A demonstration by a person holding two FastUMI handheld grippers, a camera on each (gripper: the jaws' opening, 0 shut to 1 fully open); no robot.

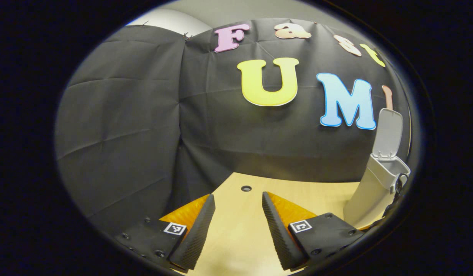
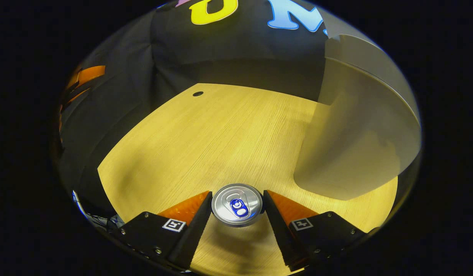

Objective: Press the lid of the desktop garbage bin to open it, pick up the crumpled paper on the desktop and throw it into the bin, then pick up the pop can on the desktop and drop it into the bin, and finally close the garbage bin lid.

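**Q:** What was the biggest thing on view?

**A:** The tabletop (image 2: 205, 138), pale wood grain, with a small round hole (image 2: 198, 93) near its far edge. On it stood the bin (image 2: 355, 153), a grey tapered body looming large at the right of the right gripper view. In the left gripper view the bin (image 1: 368, 191) stood further off at the right, its lid (image 1: 388, 132) tipped up and back, so the mouth was open.

**Q:** And the grippers?

**A:** The right gripper (image 2: 237, 207) had its jaws set either side of the can (image 2: 236, 205), whose silver top with its pull tab faced the camera. Both fingers met the can's sides, so it looked pinched. Whether the can sat on the tabletop or hung just above it, I could not tell. The left gripper (image 1: 236, 214) hovered over bare wood, jaws spread with nothing between them.

**Q:** Any crumpled paper?

**A:** None that I could point to on the tabletop; likely it was already in the bin.

**Q:** Which step was in hand?

**A:** By my reading, the can pickup. The next move called for lifting the can above the rim, carrying it right over the open mouth, and letting go. After that, the lid needed closing.
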